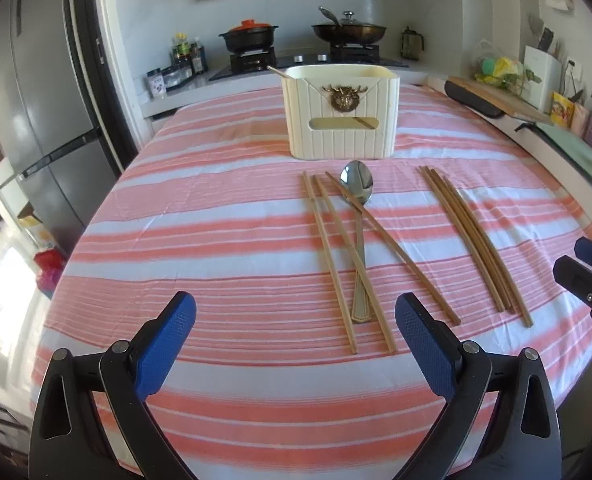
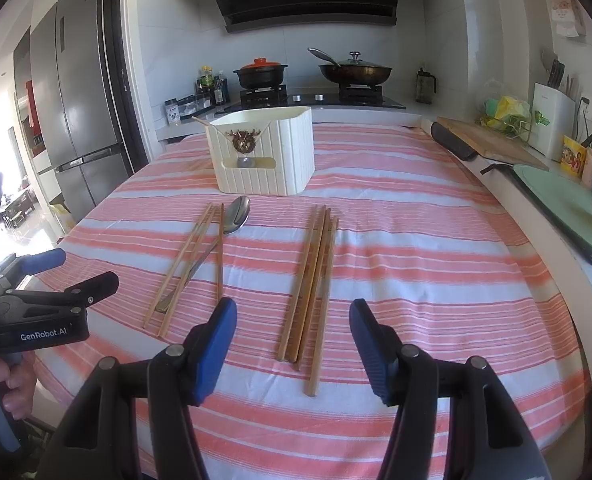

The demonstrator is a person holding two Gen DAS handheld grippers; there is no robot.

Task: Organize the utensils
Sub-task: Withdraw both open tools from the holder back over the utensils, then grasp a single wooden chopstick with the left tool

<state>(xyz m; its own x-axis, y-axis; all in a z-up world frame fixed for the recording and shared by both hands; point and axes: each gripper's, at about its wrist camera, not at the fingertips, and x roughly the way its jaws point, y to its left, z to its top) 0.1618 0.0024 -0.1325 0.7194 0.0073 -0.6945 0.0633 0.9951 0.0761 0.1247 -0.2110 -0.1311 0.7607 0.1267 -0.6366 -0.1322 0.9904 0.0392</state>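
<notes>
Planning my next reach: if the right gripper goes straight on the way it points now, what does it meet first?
Most likely the right-hand bundle of chopsticks, lying on the striped tablecloth directly between the open fingers of the right gripper. Nothing stands in between, though depth is hard to judge.

"GenRobot.AI" on left hand-held gripper (image 2: pixel 78 270)
</notes>
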